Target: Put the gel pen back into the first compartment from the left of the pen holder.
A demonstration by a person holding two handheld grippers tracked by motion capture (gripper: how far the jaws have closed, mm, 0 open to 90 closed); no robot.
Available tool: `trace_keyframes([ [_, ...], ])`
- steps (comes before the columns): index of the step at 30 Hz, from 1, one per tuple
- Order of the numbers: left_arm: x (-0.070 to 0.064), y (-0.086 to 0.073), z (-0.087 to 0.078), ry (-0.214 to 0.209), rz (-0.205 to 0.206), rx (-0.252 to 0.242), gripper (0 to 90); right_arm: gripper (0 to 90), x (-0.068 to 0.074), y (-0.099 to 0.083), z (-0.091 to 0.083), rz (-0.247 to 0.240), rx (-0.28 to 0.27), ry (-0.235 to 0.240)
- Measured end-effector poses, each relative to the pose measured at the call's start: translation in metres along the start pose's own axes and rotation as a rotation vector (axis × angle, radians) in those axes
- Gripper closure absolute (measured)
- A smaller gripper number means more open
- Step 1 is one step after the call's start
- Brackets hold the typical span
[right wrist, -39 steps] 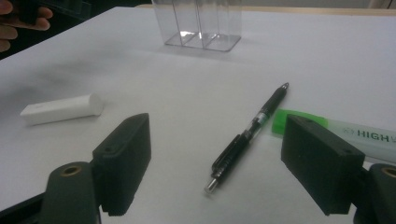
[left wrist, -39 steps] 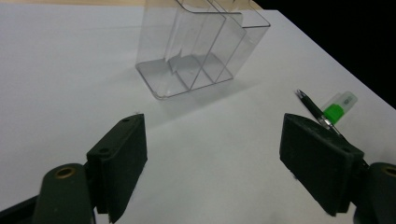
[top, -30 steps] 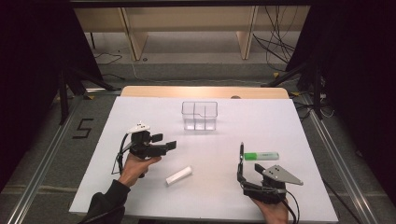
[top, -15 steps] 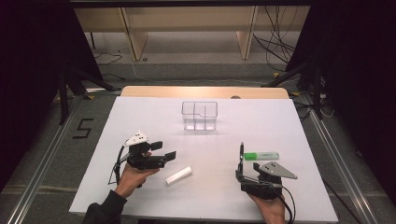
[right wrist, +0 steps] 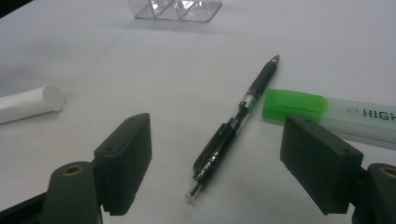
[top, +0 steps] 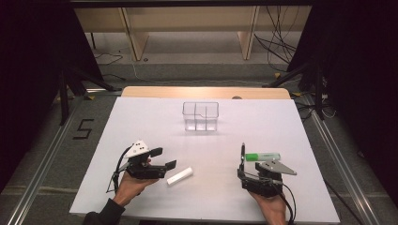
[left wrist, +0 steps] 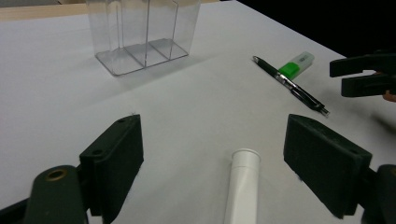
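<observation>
A white tube (top: 180, 176) lies near the front of the white table (top: 141, 122). My left gripper (top: 164, 158) stands open just left of it. In the left gripper view the tube (left wrist: 243, 186) lies between the spread jaws of the gripper (left wrist: 219, 149), touching neither. A black pen (top: 242, 152) and a green-capped highlighter (top: 263, 156) lie at the front right. My right gripper (top: 251, 169) is open just behind them. In the right gripper view the pen (right wrist: 238, 121) lies between the jaws of the gripper (right wrist: 215, 154), with the highlighter (right wrist: 327, 112) by the right jaw.
A clear organizer (top: 201, 116) with three compartments stands upright at the table's middle back, and it holds nothing. A wooden strip (top: 206, 92) runs along the far edge. The left gripper view also shows the right gripper's jaws (left wrist: 369, 74) at its right edge.
My left gripper has drawn back toward the near edge and settled with its jaws around the end of the white tube. The right gripper has hardly moved.
</observation>
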State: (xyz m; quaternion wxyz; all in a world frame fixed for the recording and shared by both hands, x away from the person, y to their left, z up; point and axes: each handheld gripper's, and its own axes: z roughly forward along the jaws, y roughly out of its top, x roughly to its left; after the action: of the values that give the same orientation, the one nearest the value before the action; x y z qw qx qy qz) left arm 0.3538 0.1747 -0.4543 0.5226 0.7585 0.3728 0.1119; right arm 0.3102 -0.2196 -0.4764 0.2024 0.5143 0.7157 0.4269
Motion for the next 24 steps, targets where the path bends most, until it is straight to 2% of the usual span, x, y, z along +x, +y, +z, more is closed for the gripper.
trace_keyframes([
  [5, -0.001, -0.003, -0.003, 0.007, 0.004, -0.007, 19.4, 30.0, 0.001, 0.000, 0.008, 0.005, 0.037, -0.016],
  [9, -0.003, -0.006, -0.003, 0.015, 0.002, -0.008, 19.3, 34.7, 0.001, 0.000, 0.009, 0.016, 0.046, -0.033],
  [15, -0.008, -0.010, -0.006, 0.005, 0.012, -0.002, 19.4, 41.8, 0.004, 0.000, 0.011, 0.026, 0.063, -0.063],
  [21, -0.009, -0.012, -0.012, -0.003, -0.006, -0.016, 19.3, 48.5, 0.011, 0.002, 0.023, 0.001, 0.088, -0.110],
  [24, -0.011, -0.012, -0.012, -0.003, 0.000, -0.013, 19.3, 53.1, 0.014, 0.003, 0.029, -0.012, 0.102, -0.135],
])
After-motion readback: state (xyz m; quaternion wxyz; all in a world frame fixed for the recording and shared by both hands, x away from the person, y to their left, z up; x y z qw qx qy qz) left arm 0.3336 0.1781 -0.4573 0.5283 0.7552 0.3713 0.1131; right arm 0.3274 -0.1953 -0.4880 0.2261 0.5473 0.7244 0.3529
